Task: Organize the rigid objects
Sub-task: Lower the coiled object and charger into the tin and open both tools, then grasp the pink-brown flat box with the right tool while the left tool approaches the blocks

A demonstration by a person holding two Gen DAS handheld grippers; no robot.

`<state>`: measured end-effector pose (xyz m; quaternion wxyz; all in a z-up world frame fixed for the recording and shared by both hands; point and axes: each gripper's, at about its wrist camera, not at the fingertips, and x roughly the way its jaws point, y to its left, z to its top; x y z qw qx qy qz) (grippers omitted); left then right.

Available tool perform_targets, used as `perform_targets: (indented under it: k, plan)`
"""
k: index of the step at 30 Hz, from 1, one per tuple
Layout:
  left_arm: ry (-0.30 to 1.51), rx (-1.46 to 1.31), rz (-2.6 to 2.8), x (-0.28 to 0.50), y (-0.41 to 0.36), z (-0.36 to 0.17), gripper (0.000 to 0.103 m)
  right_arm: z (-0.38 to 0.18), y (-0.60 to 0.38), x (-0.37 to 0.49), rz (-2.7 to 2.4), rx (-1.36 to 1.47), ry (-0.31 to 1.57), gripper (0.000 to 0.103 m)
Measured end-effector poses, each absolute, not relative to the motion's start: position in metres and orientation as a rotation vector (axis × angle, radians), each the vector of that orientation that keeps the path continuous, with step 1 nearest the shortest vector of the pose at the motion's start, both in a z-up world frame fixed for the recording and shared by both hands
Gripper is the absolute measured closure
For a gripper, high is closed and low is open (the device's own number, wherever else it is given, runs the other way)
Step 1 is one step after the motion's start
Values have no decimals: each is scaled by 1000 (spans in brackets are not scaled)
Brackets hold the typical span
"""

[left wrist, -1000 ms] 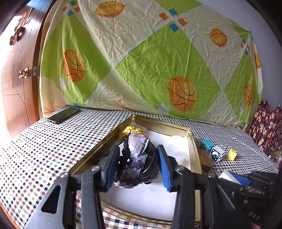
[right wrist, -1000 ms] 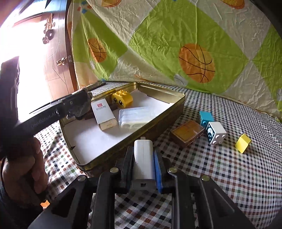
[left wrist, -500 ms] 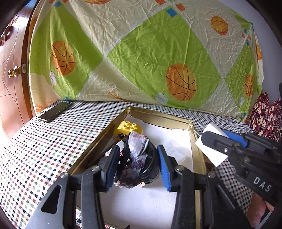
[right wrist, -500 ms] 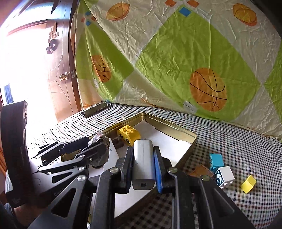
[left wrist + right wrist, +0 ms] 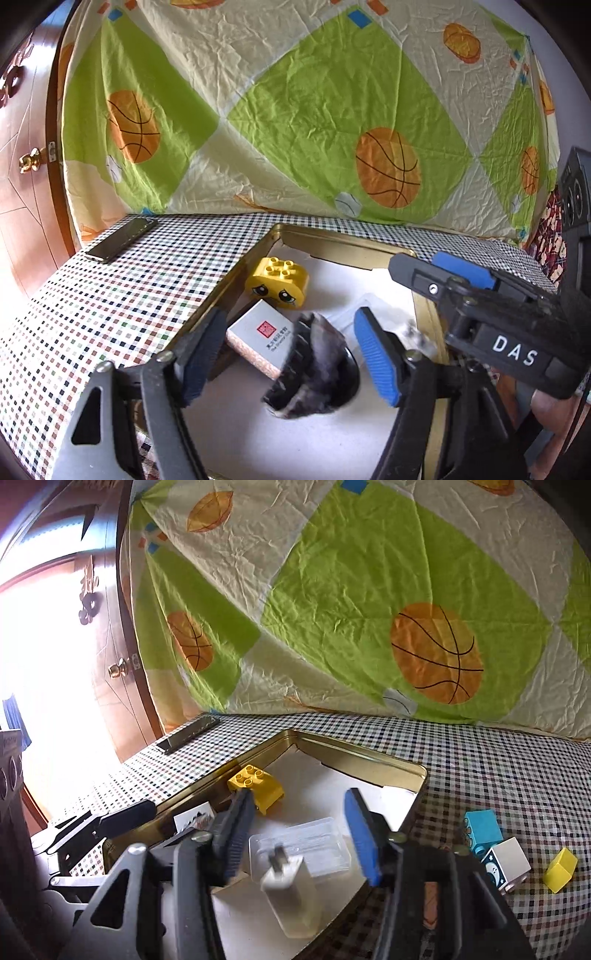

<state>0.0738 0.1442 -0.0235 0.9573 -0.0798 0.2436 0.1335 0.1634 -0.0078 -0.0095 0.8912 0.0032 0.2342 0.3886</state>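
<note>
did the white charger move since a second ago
Yes. The white charger was clamped in the right gripper over the checked cloth outside the gold tin; now it is inside the tin, blurred, between the opening jaws.

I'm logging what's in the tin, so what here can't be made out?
- Dark bundle, left wrist view: motion-blurred, its kind unreadable.
- White charger, right wrist view: blurred while dropping; landing spot unclear.
- Brown block, right wrist view: mostly hidden behind the right gripper.
- Small box, left wrist view: label print too small to read.
</note>
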Motion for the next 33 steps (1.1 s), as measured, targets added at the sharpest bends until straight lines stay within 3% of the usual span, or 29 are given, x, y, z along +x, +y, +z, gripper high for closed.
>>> perform_targets:
  k: [5,10,18,27,33]
  plan:
    - [445,-155,286,61,140,-13,11,-9,-53,173,827,74,460,31]
    - [430,-157,287,59,132,-6,7,-3,-122,186,779,181,411,21]
    - [435,-121,244,64,104,-5,6,-20,-189,214,613,269,509,20]
    - [457,-98,287,82,97,-4,0,-34,-127,196,647,65,636,20]
    - [496,-118,303,96,104,-7,0,-53,-83,203,618,-45,760,29]
